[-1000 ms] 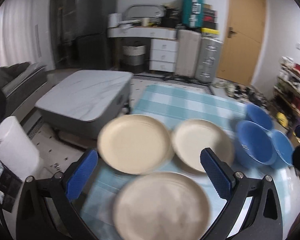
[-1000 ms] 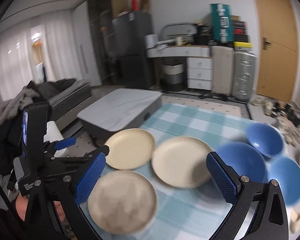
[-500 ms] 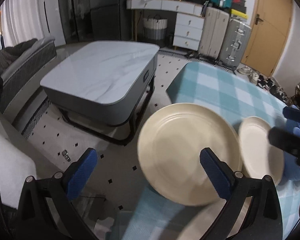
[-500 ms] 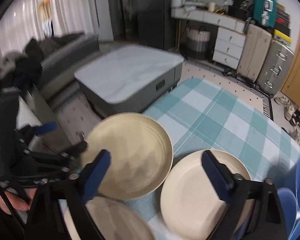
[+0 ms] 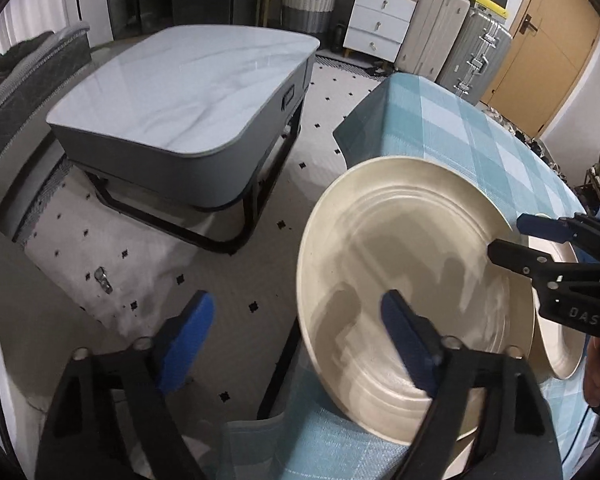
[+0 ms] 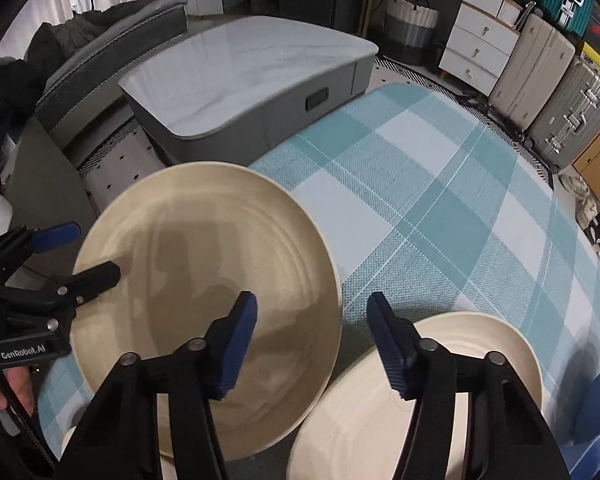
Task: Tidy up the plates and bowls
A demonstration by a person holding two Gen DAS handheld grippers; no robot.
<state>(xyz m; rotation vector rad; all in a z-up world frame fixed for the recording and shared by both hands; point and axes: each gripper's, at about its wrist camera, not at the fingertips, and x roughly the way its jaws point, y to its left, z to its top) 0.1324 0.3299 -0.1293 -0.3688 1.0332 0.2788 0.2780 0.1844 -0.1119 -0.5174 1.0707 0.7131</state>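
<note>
Checked-cloth surface (image 6: pixel 440 200), corner plate (image 6: pixel 204 304) straddled at opposite rims by left gripper (image 5: pixel 296 336) and right gripper (image 6: pixel 312 336), jaws just narrowed but nothing pinched yet, likely stiff, slick, breakable.

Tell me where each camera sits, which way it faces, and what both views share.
Left wrist: on the left gripper, aimed down at the table's left edge; its two fingers show.
Right wrist: on the right gripper, aimed down at the checked tablecloth; its fingers show.
Shared: the large cream plate, each other's gripper, the grey coffee table.
</note>
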